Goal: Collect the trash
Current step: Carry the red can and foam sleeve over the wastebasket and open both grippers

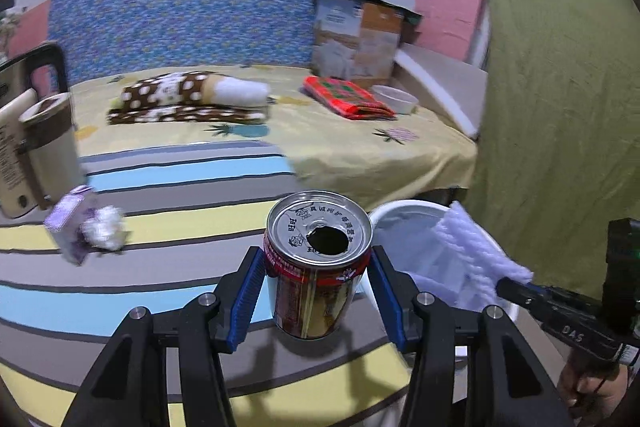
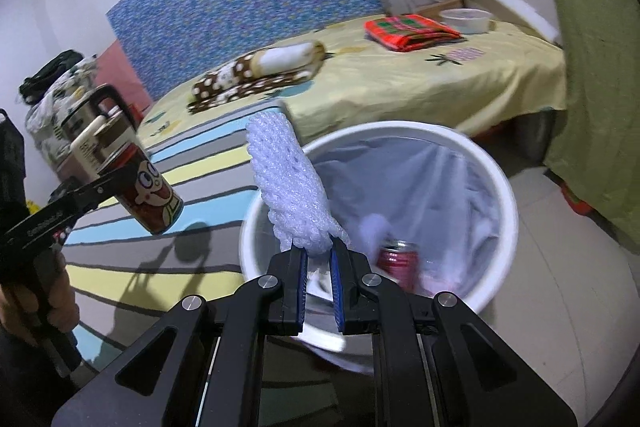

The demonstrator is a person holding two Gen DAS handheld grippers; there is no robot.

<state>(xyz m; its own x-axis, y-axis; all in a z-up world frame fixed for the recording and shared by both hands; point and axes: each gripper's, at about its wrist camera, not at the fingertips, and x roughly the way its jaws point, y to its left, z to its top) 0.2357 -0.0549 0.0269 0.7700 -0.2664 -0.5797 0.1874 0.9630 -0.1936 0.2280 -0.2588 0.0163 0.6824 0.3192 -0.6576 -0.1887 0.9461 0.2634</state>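
Note:
My left gripper (image 1: 318,263) is shut on an opened red drink can (image 1: 316,267), held upright above the striped table's edge. In the right wrist view the same can (image 2: 154,193) hangs tilted at the left. My right gripper (image 2: 318,255) is shut on a white foam net sleeve (image 2: 288,187), which stands up over the rim of the white trash bin (image 2: 508,195). The bin is lined with a white bag and holds a red can (image 2: 400,263). From the left wrist view the foam sleeve (image 1: 476,247) hovers over the bin (image 1: 404,211).
A small purple carton (image 1: 66,223) and a crumpled white paper (image 1: 104,233) lie on the striped table (image 1: 180,287). A beige kettle (image 1: 36,147) stands at the left. Behind is a bed with folded cloths, a white bowl (image 1: 394,99) and a box. A green curtain hangs at the right.

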